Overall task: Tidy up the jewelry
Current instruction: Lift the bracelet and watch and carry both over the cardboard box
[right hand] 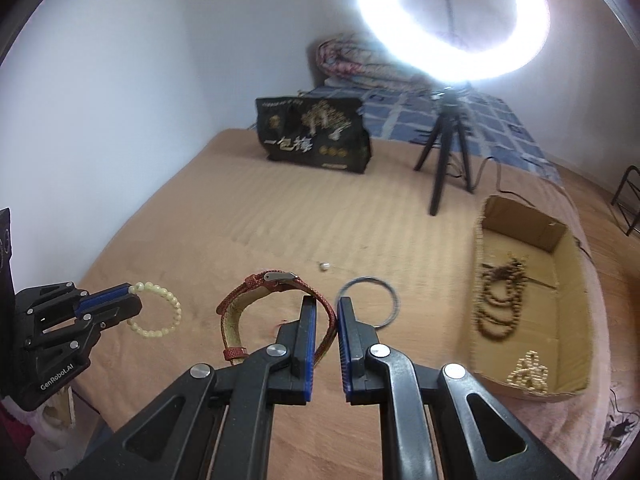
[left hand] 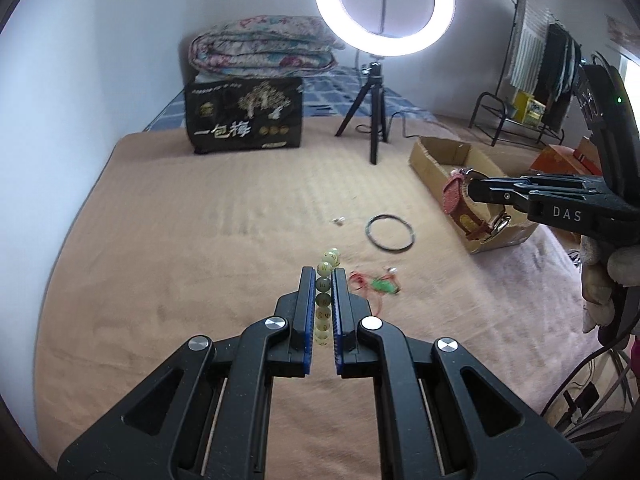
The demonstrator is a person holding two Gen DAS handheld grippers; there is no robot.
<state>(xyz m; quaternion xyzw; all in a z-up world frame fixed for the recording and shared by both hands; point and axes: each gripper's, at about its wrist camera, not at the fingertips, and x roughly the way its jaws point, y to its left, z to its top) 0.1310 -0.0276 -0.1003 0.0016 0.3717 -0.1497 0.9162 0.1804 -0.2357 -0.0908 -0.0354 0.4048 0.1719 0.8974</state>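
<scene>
Bed with tan blanket [left hand: 200, 220], ring light behind, open brown cardboard box [right hand: 576, 268] at right holding bead strings. Left gripper [left hand: 323, 276] is clamped on a pale green bead bracelet [right hand: 160, 312], light, slippery, best pinched across beads. Right gripper [right hand: 326, 306] is clamped on the red leather-strap watch [right hand: 256, 300], held clear of the blanket; its strap is flexible and its case fragile.

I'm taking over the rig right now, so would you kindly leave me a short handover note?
Left gripper: shut on the pale bead bracelet, lifted off the bed.
Right gripper: shut on the red watch strap, also lifted.
Cardboard box: already holds brown bead strands and a cream bead piece.
Left on the blanket: thin dark ring, green-and-red charm, small silver bits.
Next, probably: drop both held pieces in the box.
</scene>
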